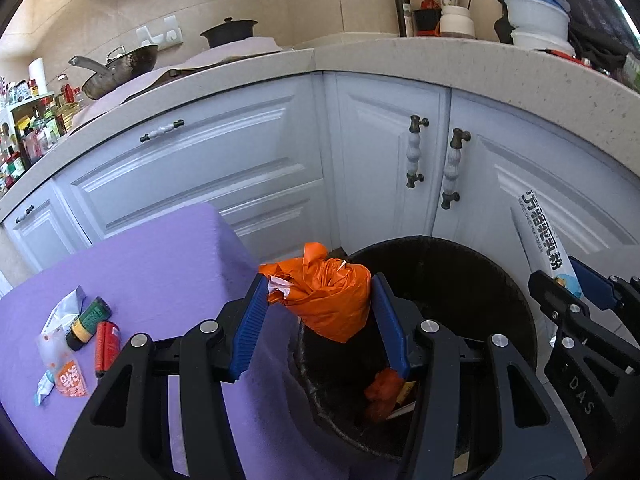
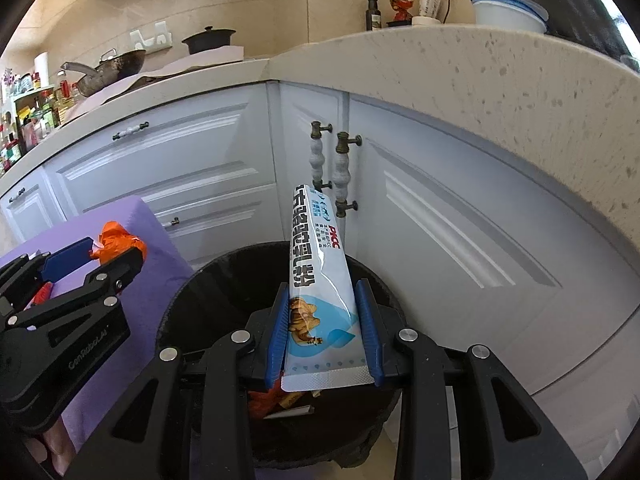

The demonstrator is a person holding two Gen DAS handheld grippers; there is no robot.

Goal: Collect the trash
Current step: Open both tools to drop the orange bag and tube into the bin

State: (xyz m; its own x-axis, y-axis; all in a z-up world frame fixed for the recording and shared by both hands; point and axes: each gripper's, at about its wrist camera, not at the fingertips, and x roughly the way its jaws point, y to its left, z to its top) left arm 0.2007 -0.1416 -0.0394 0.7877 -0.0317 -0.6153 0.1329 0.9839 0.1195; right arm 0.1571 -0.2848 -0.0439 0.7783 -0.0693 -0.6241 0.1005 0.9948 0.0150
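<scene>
- We see the left gripper [image 1: 320, 316] clamped on a crumpled orange bag [image 1: 328, 300], held over the near rim of the black trash bin [image 1: 460, 252].
- The right gripper [image 2: 324, 320] pinches a long white-and-blue sachet [image 2: 316, 276] upright above the same bin [image 2: 224, 276].
- Inside the bin we make out orange scraps [image 1: 382, 392] and a yellowish wrapper.
- On the purple cloth [image 1: 152, 264] beside the bin lie 2 small cylinders, 1 green [image 1: 88, 322] and 1 red [image 1: 106, 346], with torn wrappers [image 1: 60, 356].
</scene>
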